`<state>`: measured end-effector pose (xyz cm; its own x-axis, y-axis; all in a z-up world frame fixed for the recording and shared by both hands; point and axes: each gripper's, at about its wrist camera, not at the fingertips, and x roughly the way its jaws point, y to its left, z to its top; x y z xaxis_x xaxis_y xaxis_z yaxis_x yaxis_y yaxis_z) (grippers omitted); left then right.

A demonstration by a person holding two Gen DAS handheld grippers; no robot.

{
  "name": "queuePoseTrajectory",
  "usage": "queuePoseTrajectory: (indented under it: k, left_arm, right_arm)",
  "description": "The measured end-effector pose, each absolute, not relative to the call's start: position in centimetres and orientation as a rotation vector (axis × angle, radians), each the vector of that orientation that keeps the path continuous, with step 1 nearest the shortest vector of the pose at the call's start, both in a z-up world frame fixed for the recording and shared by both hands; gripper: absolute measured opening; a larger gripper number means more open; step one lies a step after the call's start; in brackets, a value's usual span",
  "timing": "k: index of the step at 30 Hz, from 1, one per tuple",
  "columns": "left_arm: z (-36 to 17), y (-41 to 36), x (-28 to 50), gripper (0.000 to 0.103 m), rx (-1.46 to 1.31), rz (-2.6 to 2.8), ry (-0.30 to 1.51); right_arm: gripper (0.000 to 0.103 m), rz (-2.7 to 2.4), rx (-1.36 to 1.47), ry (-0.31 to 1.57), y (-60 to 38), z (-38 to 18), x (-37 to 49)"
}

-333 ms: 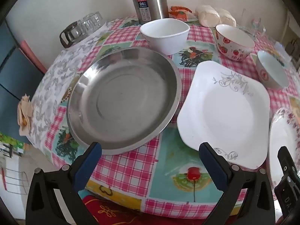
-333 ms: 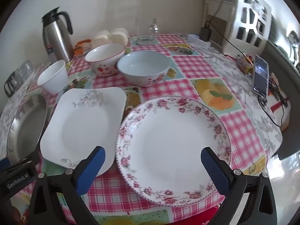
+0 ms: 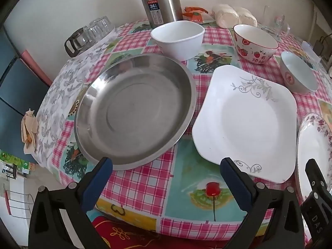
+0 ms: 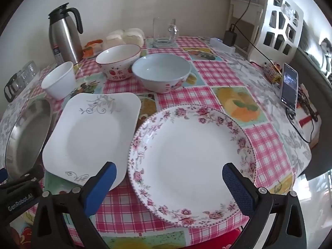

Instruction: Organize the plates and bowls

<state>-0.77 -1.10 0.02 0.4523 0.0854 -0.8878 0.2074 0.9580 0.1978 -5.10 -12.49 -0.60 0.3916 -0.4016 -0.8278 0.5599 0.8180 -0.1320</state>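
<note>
A round table (image 3: 134,188) with a pink checked, picture-patterned cloth held six pieces of tableware, all lying apart and unstacked. Along the near edge ran three plates: a steel plate (image 3: 134,112) on the left, a square white plate (image 3: 247,122) in the middle, and a floral-rimmed round plate (image 4: 193,157) on the right. Behind them stood three bowls: a plain white bowl (image 3: 178,38), a strawberry-patterned bowl (image 3: 254,43), and a pale blue bowl (image 4: 161,72). The left gripper (image 3: 166,176) hovered at the table's near edge between the steel plate and the square plate, jaws spread wide and holding nothing. The right gripper (image 4: 169,178) hung over the near rim of the floral plate, jaws also wide apart and empty. By the look of it, sorting had not begun; this seemed the approach to a first pickup. The next move would likely call for lowering one gripper to a plate rim and pinching it, thin and flat against the cloth. Compared with the frame a moment before, nothing had visibly shifted: dishes and grippers sat as they did.
</note>
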Motion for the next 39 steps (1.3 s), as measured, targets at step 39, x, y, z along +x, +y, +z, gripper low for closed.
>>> queuePoseTrajectory:
  k: [39]
  left_arm:
    - [-1.0,-1.2,0.0,0.103,0.29,-0.113,1.183]
  right_arm:
    - [0.103,-0.631,0.202,1.025,-17.4,-0.9,-9.4]
